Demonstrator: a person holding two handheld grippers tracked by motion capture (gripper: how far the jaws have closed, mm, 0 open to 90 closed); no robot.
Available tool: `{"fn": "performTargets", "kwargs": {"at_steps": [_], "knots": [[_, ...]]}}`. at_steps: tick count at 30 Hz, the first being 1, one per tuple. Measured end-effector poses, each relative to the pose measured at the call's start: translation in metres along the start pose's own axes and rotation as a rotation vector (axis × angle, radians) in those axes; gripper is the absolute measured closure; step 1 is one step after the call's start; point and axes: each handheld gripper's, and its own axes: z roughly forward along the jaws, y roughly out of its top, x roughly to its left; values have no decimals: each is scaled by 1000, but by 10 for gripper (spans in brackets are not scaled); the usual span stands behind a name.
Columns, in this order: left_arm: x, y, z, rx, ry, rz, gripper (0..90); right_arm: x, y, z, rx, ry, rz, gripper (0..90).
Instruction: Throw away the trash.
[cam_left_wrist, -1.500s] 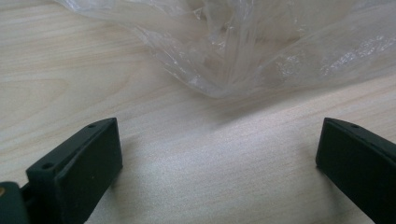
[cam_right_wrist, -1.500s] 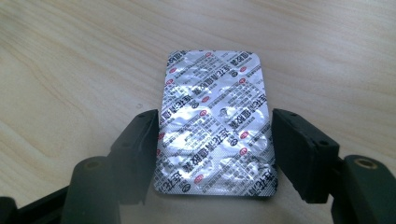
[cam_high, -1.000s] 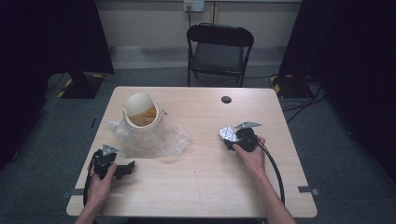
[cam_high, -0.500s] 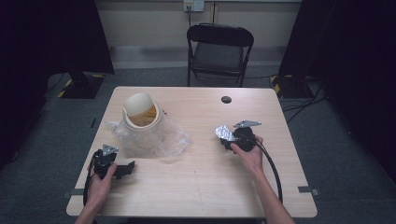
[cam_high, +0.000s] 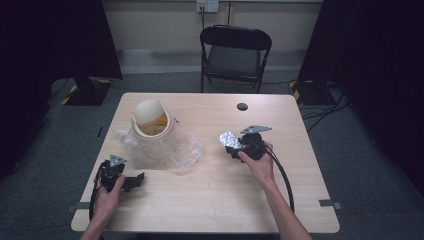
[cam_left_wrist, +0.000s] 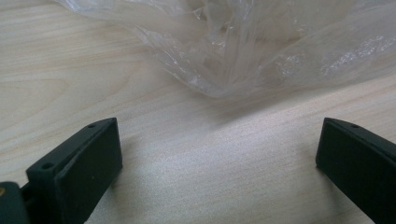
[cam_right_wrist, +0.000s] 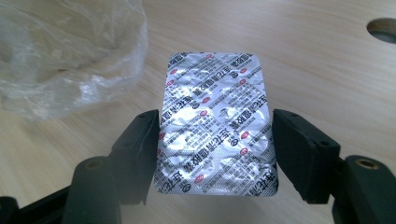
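A silver foil blister pack (cam_right_wrist: 215, 126) with red and black print is held off the table, my right gripper (cam_right_wrist: 215, 137) shut on its two long edges. In the high view the blister pack (cam_high: 227, 139) and right gripper (cam_high: 235, 146) sit right of centre. A crumpled clear plastic bag (cam_high: 167, 147) lies at the left-centre, around a round beige container (cam_high: 150, 120) with something yellow-brown inside. My left gripper (cam_high: 134, 181) rests open on the table near the front left, its jaws wide apart (cam_left_wrist: 219, 158), just short of the bag's edge (cam_left_wrist: 243, 56).
A round dark hole (cam_high: 242, 106) sits in the wooden table (cam_high: 215, 200) near its far edge, seen also as the hole (cam_right_wrist: 384, 29) in the right gripper view. A black folding chair (cam_high: 235, 50) stands beyond the table. Cables trail from both grippers.
My right gripper has carried the blister pack a little to the left, toward the bag. The left gripper has stayed where it was.
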Motion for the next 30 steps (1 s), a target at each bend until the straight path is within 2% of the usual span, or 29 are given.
{"fn": "performTargets", "kwargs": {"at_steps": [3, 4, 7, 10, 11, 12, 14, 15, 16, 20, 21, 22, 30], "knots": [[0, 0, 0, 0, 0, 0, 0, 6, 6, 0, -3, 15, -9, 342], [0, 0, 0, 0, 0, 0, 0, 13, 11, 0, -4, 30, -20, 342], [0, 0, 0, 0, 0, 0, 0, 20, 18, 1, -3, 44, -36, 342], [0, 0, 0, 0, 0, 0, 0, 36, 32, 2, -15, 75, -68, 342], [0, 0, 0, 0, 0, 0, 0, 36, 32, 2, -15, 75, -68, 342], [0, 0, 0, 0, 0, -1, 0, 44, 40, 1, -22, 93, -85, 342], [0, 0, 0, 0, 0, 0, 0, 52, 49, 2, -19, 120, -95, 342], [0, 0, 0, 0, 0, 0, 0, 52, 49, 2, -19, 120, -95, 342], [0, 0, 0, -2, 0, -2, 0, 60, 60, 2, -18, 126, -119, 342], [0, 0, 0, 0, 0, 0, 0, 75, 79, 5, -27, 140, -162, 342], [0, 0, 0, 0, 0, 0, 0, 75, 79, 5, -27, 140, -162, 342], [0, 0, 0, 0, 0, 0, 0, 81, 87, 7, -27, 151, -175, 342], [0, 0, 0, 0, 0, 0, 0, 104, 101, 22, -31, 202, -200, 342]]}}
